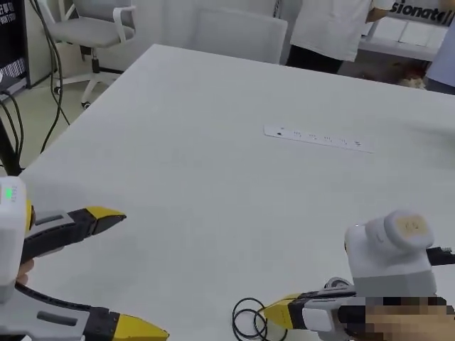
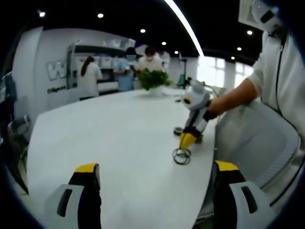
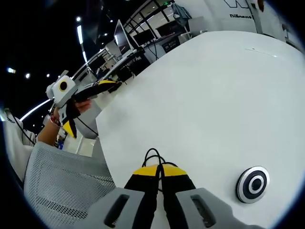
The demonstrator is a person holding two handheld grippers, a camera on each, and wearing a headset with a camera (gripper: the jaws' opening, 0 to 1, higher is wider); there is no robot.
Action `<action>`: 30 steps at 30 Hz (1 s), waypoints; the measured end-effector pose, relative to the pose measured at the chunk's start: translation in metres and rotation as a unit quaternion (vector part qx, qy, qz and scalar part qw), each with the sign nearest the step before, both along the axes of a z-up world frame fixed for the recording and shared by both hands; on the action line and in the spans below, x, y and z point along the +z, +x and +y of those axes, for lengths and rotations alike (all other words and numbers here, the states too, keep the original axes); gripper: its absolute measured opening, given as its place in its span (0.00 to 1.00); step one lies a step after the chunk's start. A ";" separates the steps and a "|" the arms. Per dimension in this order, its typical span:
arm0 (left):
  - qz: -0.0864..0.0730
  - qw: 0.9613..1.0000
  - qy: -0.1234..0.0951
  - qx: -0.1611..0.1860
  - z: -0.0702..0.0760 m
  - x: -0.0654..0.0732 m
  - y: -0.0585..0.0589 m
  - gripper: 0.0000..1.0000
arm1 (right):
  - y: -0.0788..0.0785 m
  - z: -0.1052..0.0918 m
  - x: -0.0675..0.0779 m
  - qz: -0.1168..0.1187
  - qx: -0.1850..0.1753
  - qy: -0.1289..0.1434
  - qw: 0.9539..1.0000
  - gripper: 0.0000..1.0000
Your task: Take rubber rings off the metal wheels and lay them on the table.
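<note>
Two rings (image 1: 247,320) pinched in right gripper (image 3: 159,168).

Thin black rings (image 1: 249,320), looped and overlapping, lie at the surface's (image 1: 213,142) near edge, seemingly pinched at the right tool's (image 3: 159,169) tip. A round wheel (image 3: 252,183) lies flat nearby.

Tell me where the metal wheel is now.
In the right gripper view the metal wheel lies flat on the table, just right of the right gripper, whose shut jaws pinch rubber rings.
</note>
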State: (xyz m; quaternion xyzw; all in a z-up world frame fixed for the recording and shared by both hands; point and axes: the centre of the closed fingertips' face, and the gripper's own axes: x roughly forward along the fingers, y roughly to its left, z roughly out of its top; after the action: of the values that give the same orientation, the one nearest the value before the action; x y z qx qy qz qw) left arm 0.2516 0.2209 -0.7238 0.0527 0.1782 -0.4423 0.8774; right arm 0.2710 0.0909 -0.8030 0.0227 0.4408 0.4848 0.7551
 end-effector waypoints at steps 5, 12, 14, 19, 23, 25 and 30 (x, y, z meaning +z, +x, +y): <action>0.000 1.000 0.001 0.000 -0.001 0.001 -0.001 1.00 | 0.002 -0.002 -0.001 -0.007 -0.002 -0.004 1.000 0.02; -0.002 1.000 0.004 -0.001 -0.001 0.004 -0.002 1.00 | 0.006 -0.005 -0.001 -0.016 -0.007 -0.008 1.000 0.08; -0.003 1.000 0.005 -0.001 -0.001 0.005 -0.003 1.00 | 0.006 -0.007 -0.001 -0.018 -0.006 -0.011 1.000 0.09; -0.007 1.000 0.006 0.000 -0.001 0.009 -0.004 1.00 | 0.009 -0.012 0.002 -0.033 -0.004 -0.017 0.999 0.10; -0.010 1.000 0.009 0.002 0.000 0.011 -0.006 1.00 | 0.012 -0.014 0.007 -0.037 -0.007 -0.014 0.999 0.12; -0.011 1.000 0.009 0.003 0.000 0.013 -0.007 1.00 | 0.012 -0.015 0.011 -0.038 -0.007 -0.011 0.999 0.14; -0.016 1.000 0.011 0.008 0.001 0.017 -0.010 1.00 | 0.011 -0.015 0.023 -0.047 -0.001 -0.007 0.999 0.19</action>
State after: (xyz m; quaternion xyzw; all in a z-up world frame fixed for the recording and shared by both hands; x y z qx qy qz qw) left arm 0.2412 0.2217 -0.7066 0.0676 0.1692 -0.4328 0.8829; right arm 0.2821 0.0756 -0.7803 -0.0047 0.4084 0.4812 0.7756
